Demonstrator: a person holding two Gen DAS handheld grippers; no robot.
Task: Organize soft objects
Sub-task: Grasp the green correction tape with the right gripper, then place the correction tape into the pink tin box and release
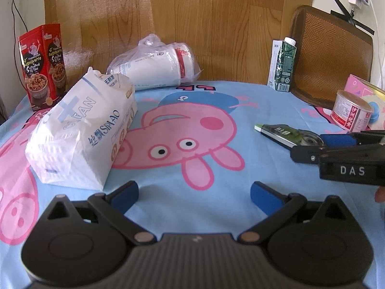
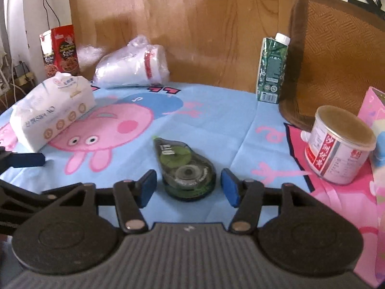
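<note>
Right tongs [image 2: 187, 187] gape around correction tape [image 2: 185, 168], seemingly untouched; left tongs [image 1: 194, 193] open, empty.

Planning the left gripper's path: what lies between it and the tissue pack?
Nothing: only bare cartoon cloth separates the left gripper from the tissue pack, per the left wrist view.

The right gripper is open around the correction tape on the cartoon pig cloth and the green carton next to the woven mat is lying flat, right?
Not quite. The green carton stands upright beside the woven mat, as the right wrist view shows. The rest holds: the right gripper is open around the correction tape on the cartoon pig cloth.
</note>
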